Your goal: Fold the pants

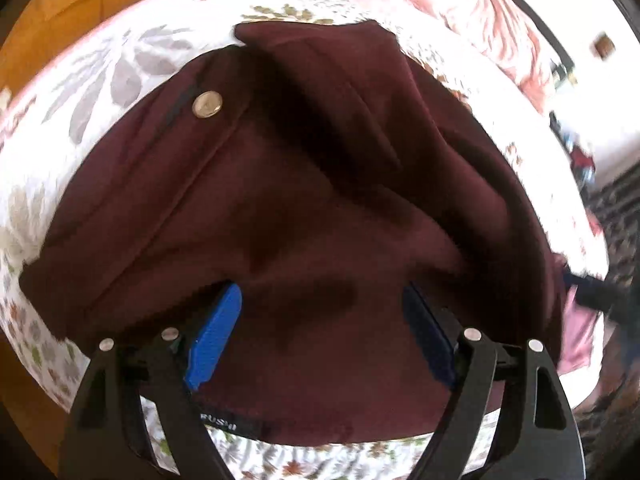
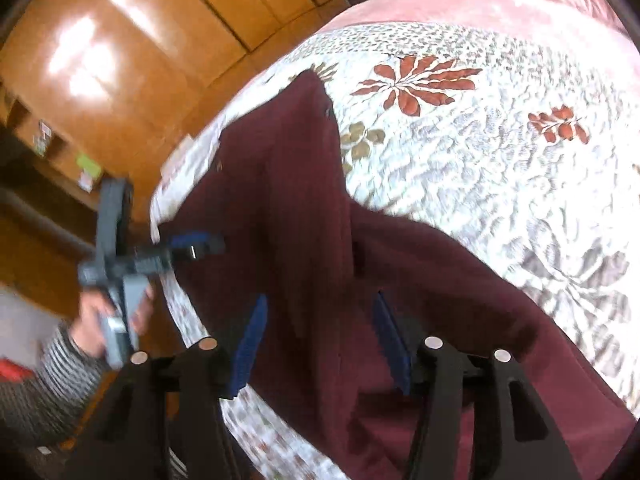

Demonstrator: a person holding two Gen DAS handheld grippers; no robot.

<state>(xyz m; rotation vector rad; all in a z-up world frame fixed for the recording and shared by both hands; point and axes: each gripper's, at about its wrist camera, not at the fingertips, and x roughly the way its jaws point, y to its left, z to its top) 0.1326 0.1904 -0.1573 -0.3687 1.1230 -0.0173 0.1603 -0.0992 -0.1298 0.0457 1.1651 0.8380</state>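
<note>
The bed (image 2: 500, 168), spread with a flowered cover, takes up most of both views, with a pink blanket (image 2: 500, 4) at its far end and a wooden wardrobe (image 2: 120, 60) beyond its left side. On the cover lies the pair of maroon pants (image 1: 320, 200), bunched in loose folds. Its waistband, with the metal button (image 1: 207, 104), runs along the left in the left wrist view, and a leg (image 2: 296, 160) stretches away toward the wardrobe side in the right wrist view.

Both tongs hang just above the cloth, pointing down at it. The left gripper (image 1: 320, 332) stands wide apart with nothing between its blue pads. The right gripper (image 2: 318, 340) is parted too, gripping nothing. The left one looks nearer the waistband, the right nearer the leg. The bed edge is close on the left, while to the right lies plenty of bare cover for the next fold.
</note>
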